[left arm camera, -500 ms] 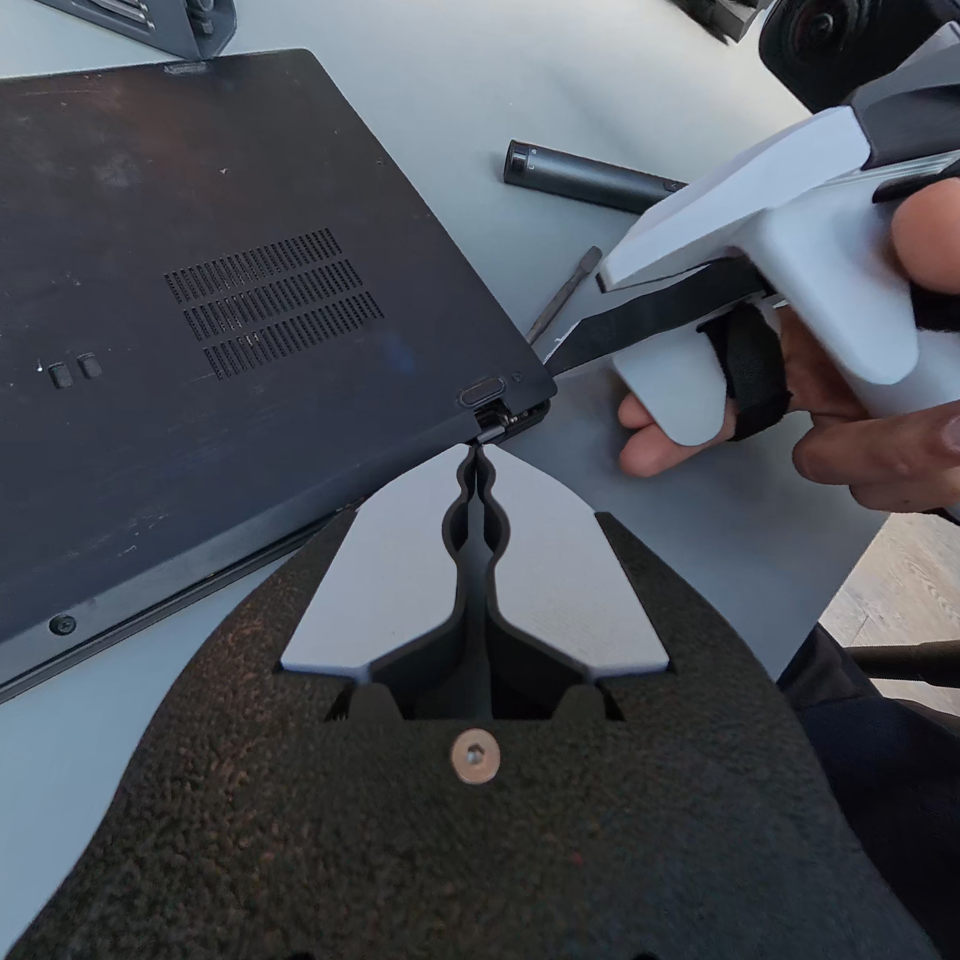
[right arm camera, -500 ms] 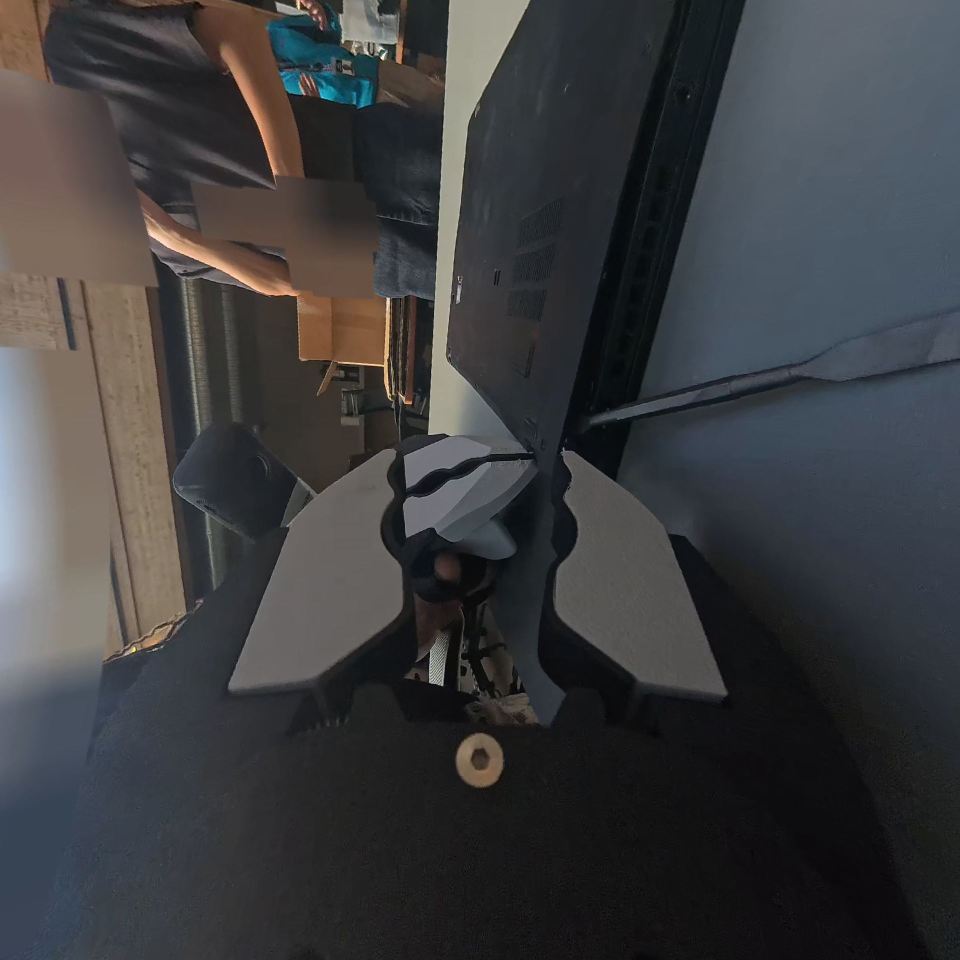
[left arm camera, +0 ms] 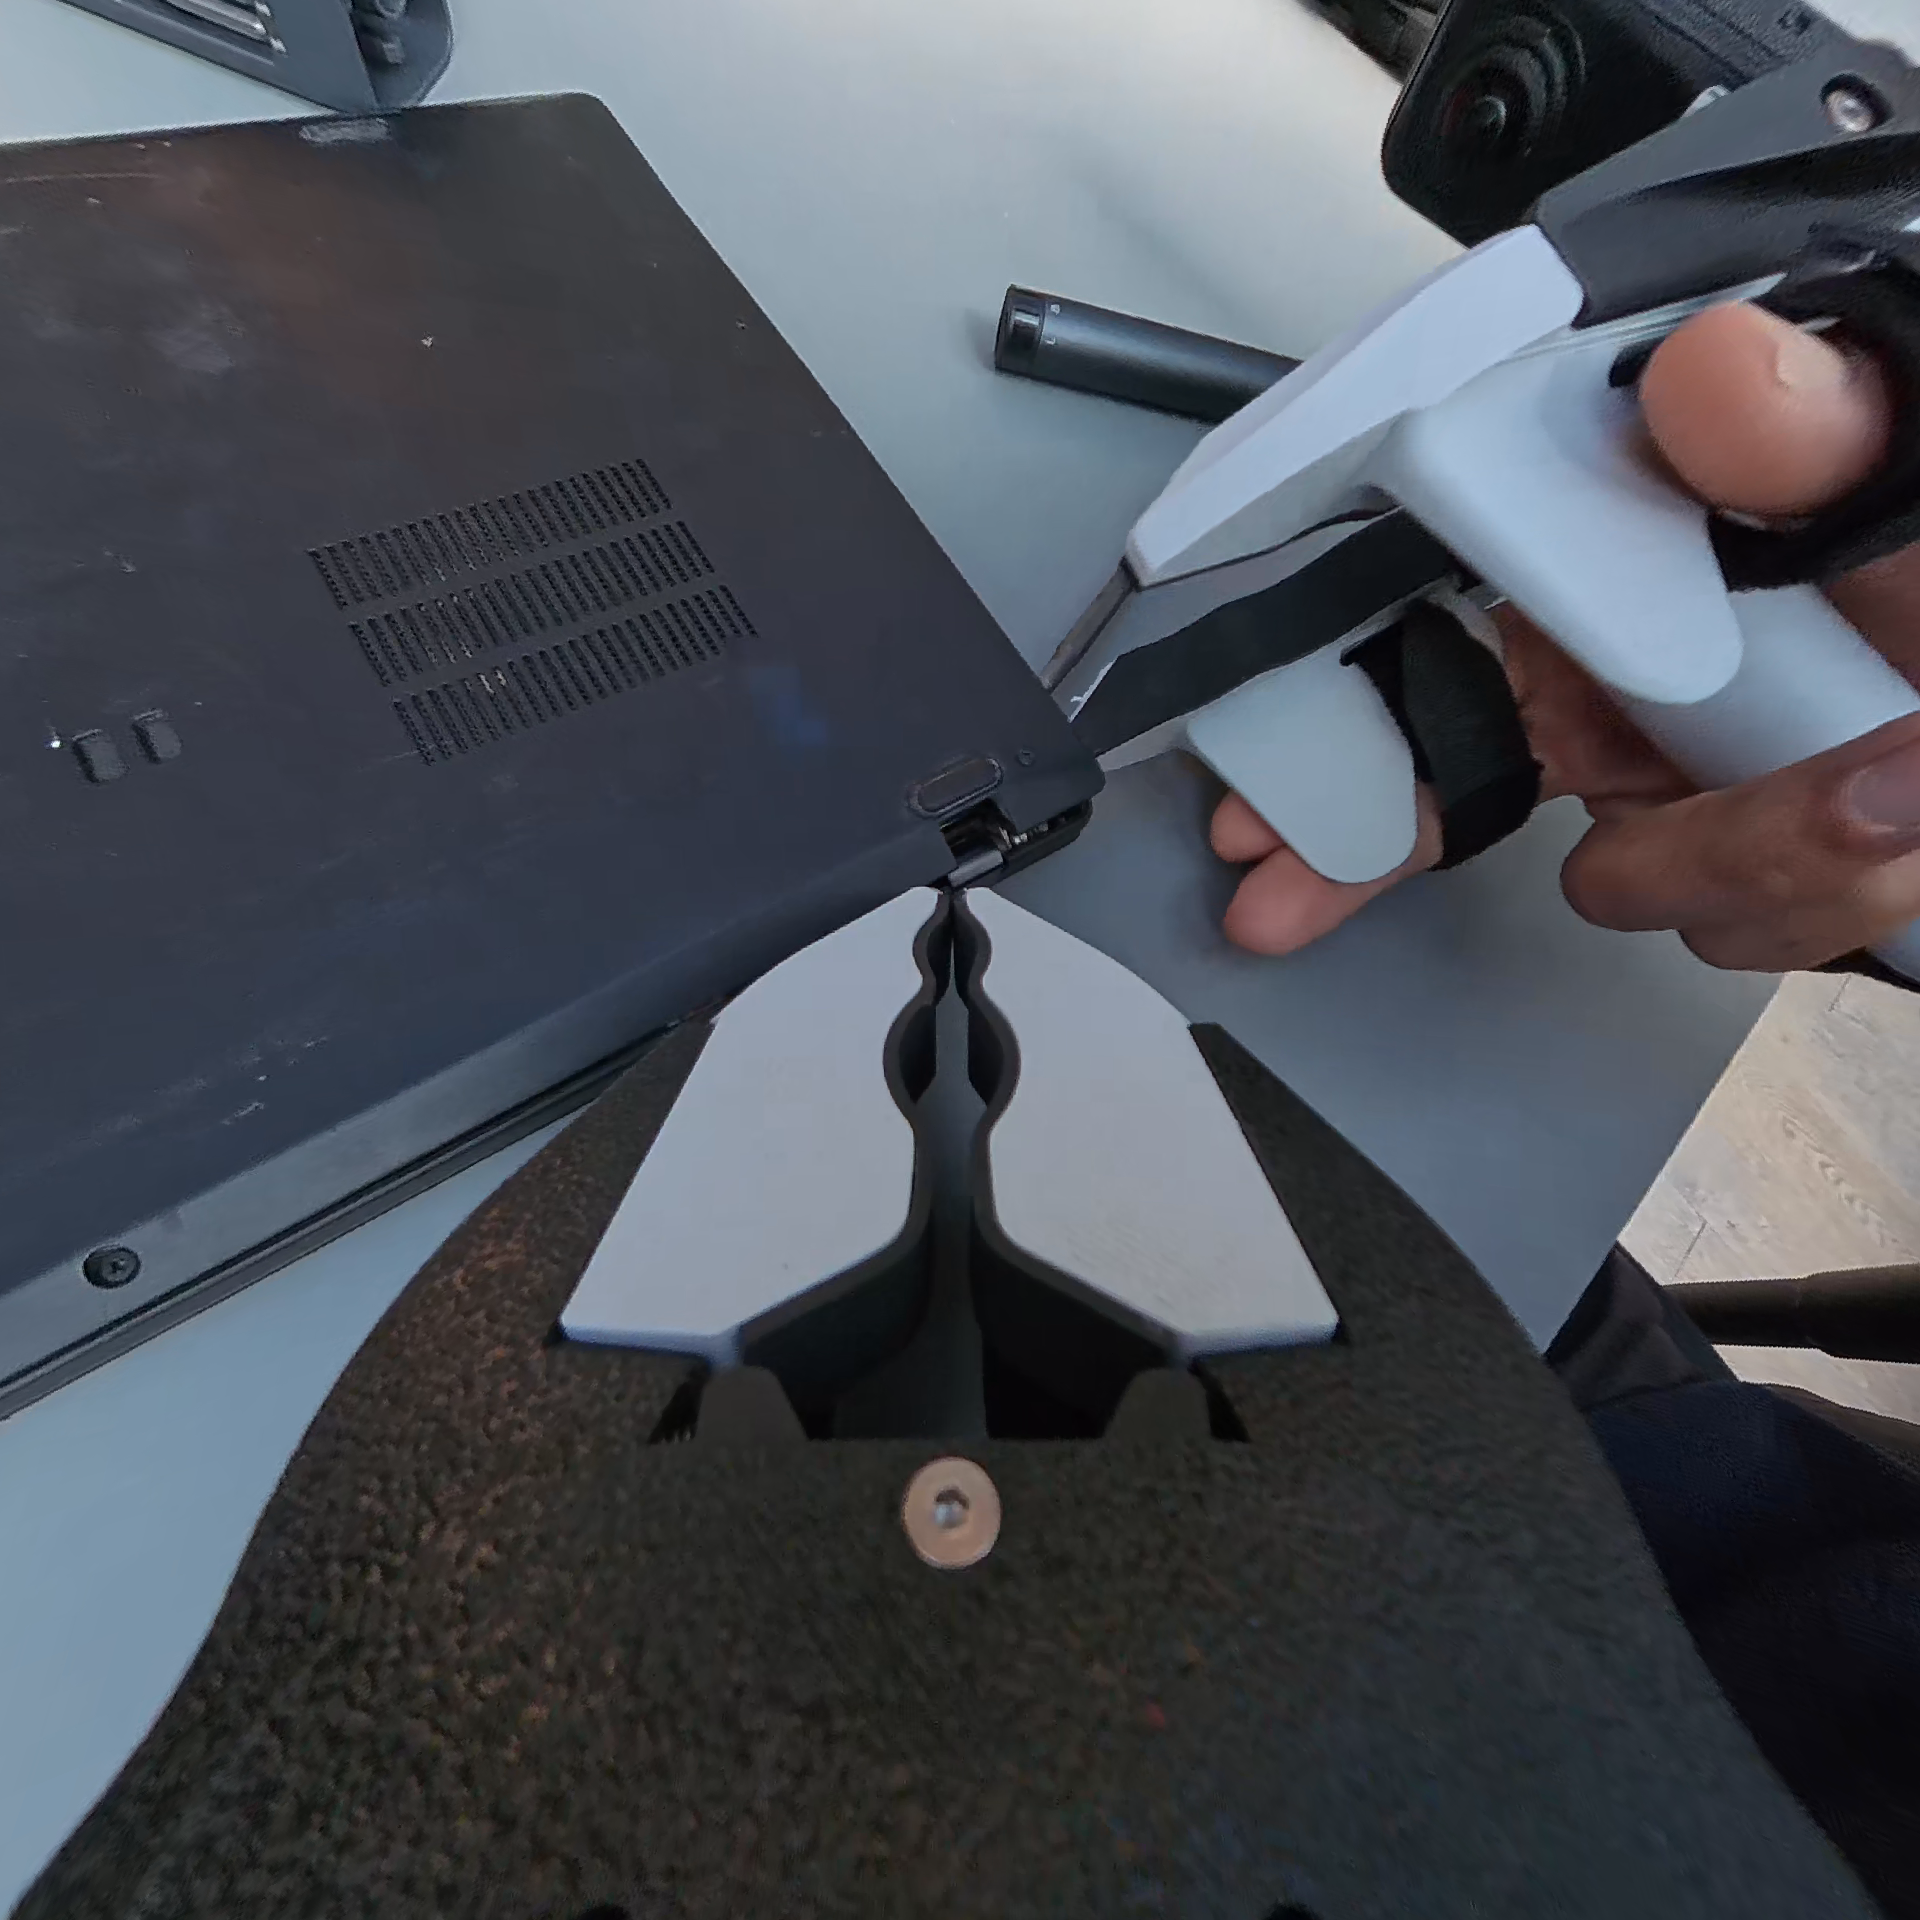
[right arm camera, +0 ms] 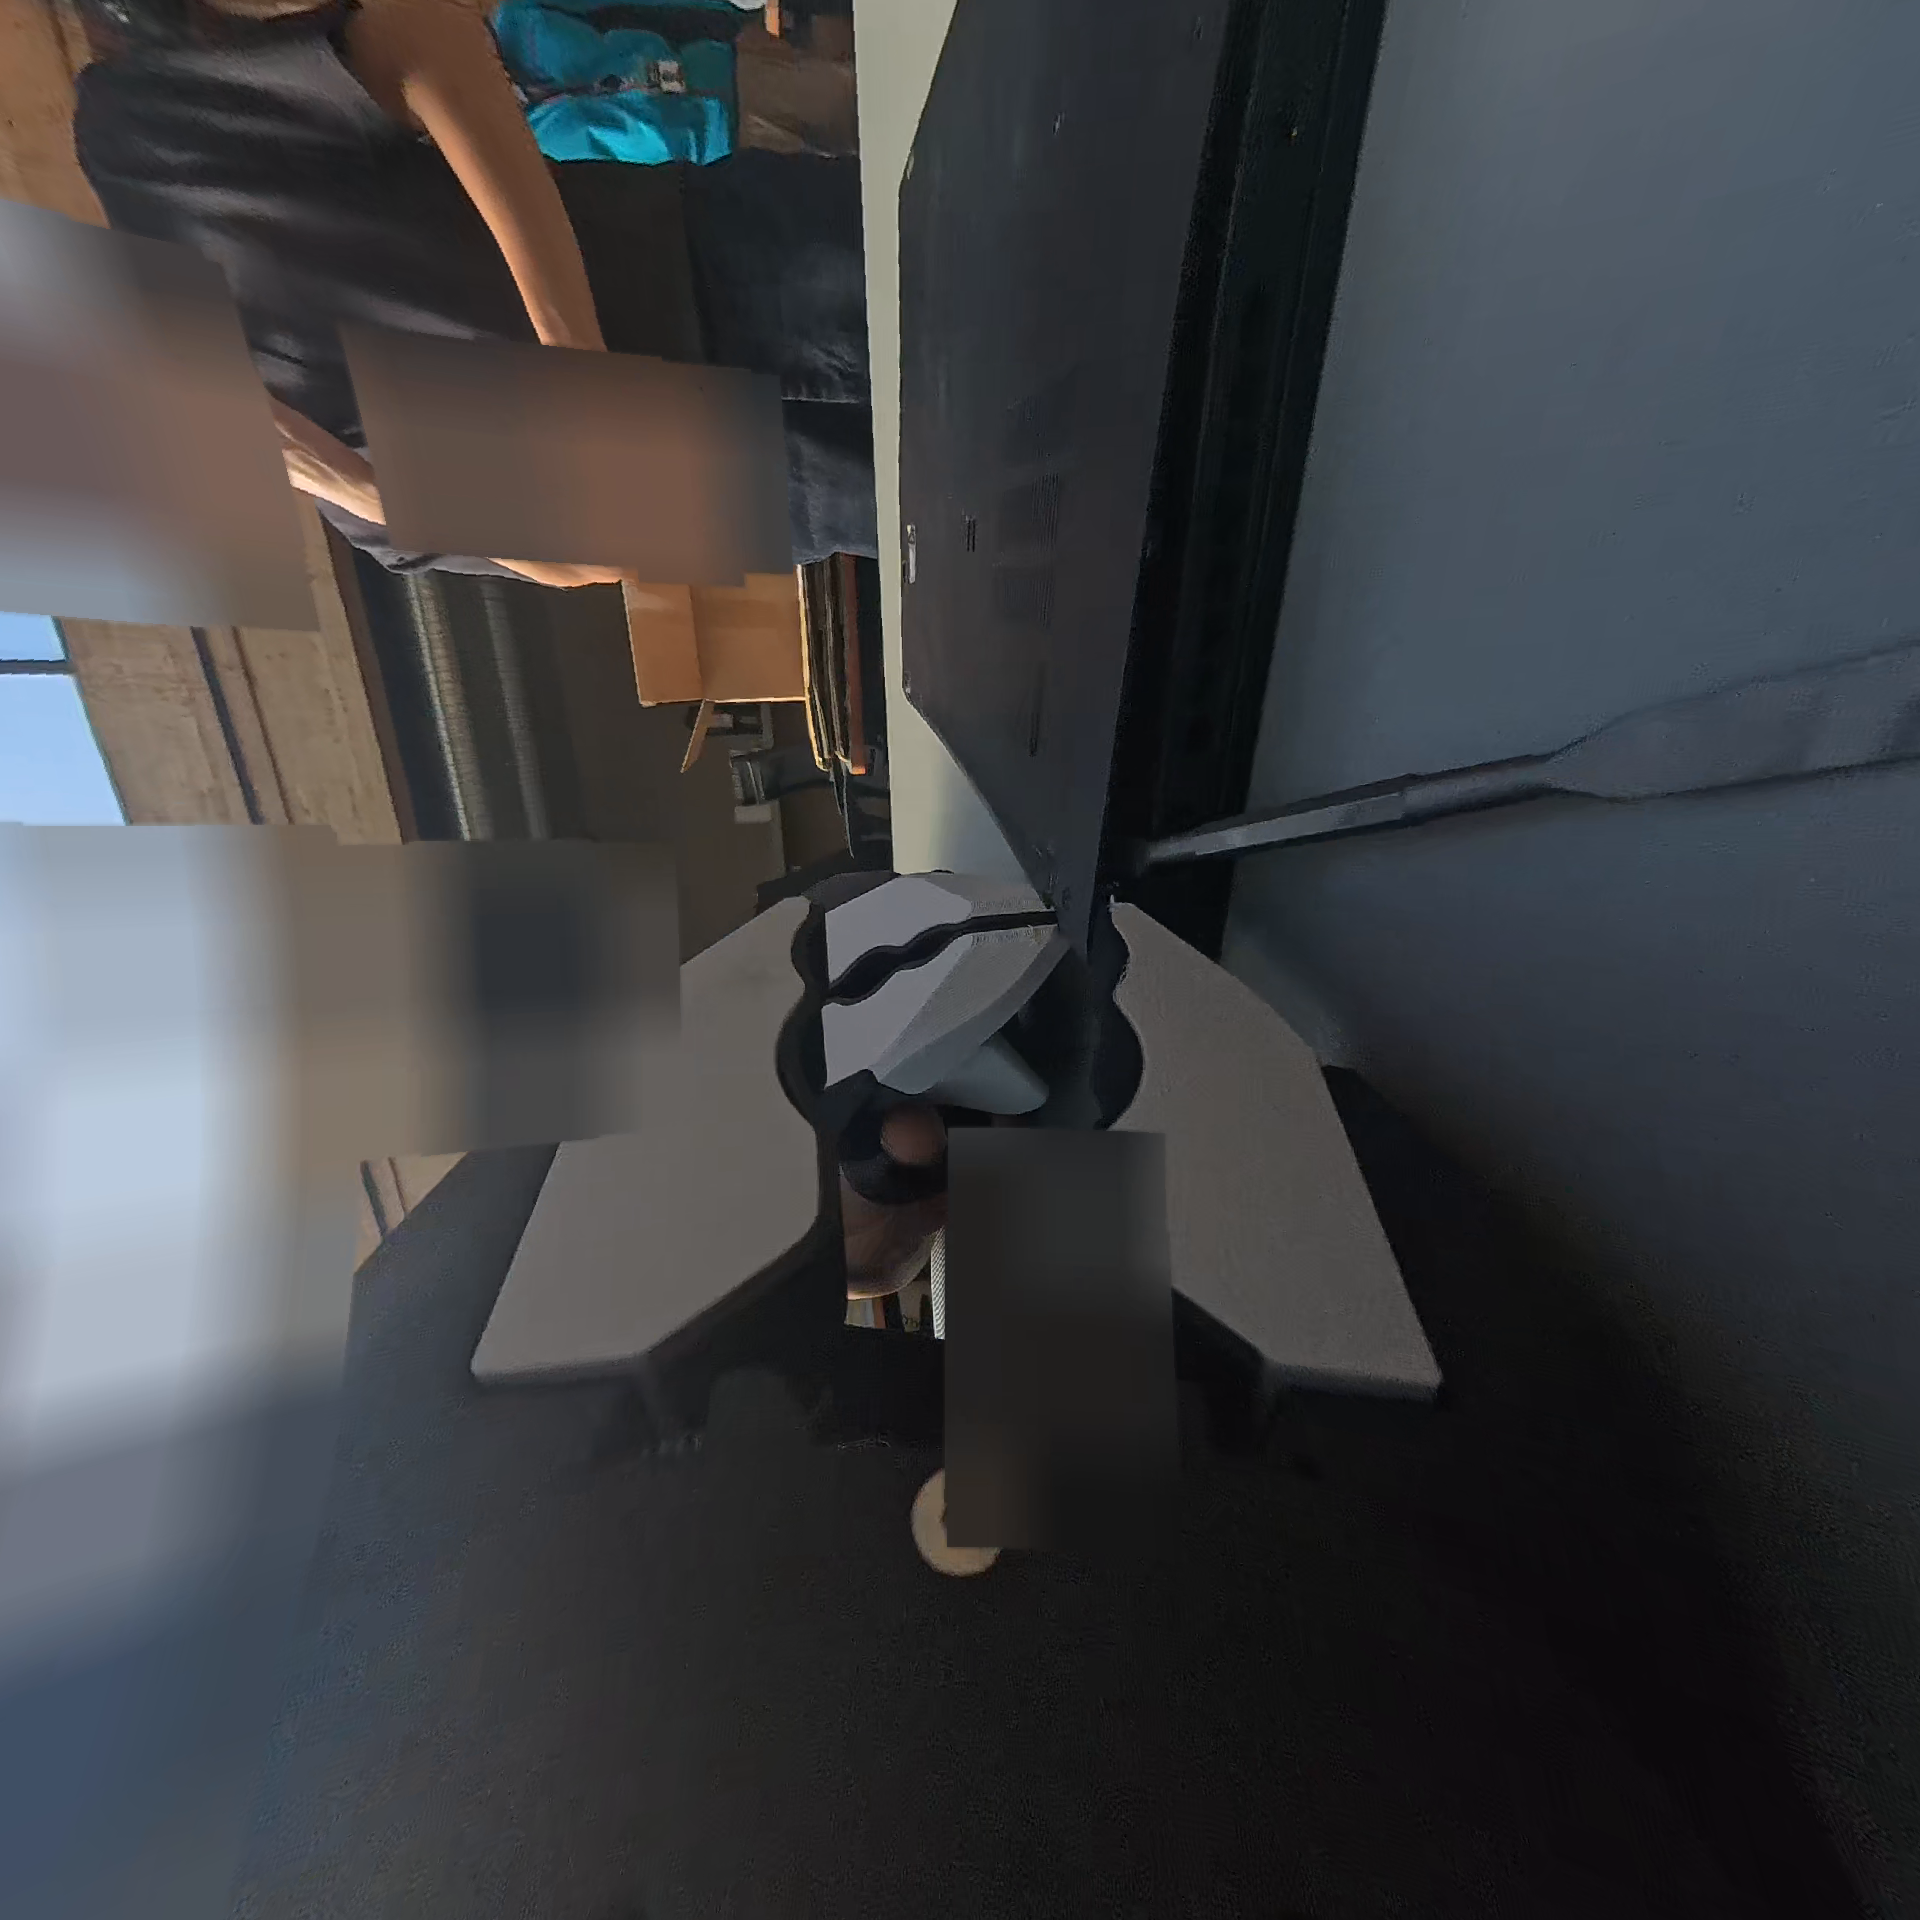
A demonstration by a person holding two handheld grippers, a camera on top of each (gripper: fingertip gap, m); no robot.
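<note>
A black laptop lies upside down on the grey table [left arm camera: 1351, 1091]. Its bottom cover [left arm camera: 468, 468] is raised at the near right corner, with a dark gap over the base [left arm camera: 312, 1257]. My left gripper [left arm camera: 951, 904] is shut, and its tips press against that corner by the hinge. My right gripper [left arm camera: 1101, 644], held in a hand [left arm camera: 1662, 831], is turned on its side at the same corner. In the right wrist view it [right arm camera: 961, 914] is open, with the cover's [right arm camera: 1039, 416] corner between the jaws, close to the right-hand finger. The left gripper's tips also show there.
A thin black pry tool [right arm camera: 1558, 779] lies on the table with its tip at the laptop's edge. A black cylinder [left arm camera: 1132, 358] lies beyond it. A dark device [left arm camera: 260, 31] sits at the far left. The table edge and wood floor [left arm camera: 1787, 1143] are at the right. A person [right arm camera: 312, 208] stands beyond the table. There is about 4 centimetres between the tips of the two grippers. The black cylinder [left arm camera: 1132, 358] sits 12 centimetres or so from the ends of my right fingers.
Almost nothing has changed. My right gripper has edged slightly closer to the laptop's corner. My left gripper stays shut at the corner.
</note>
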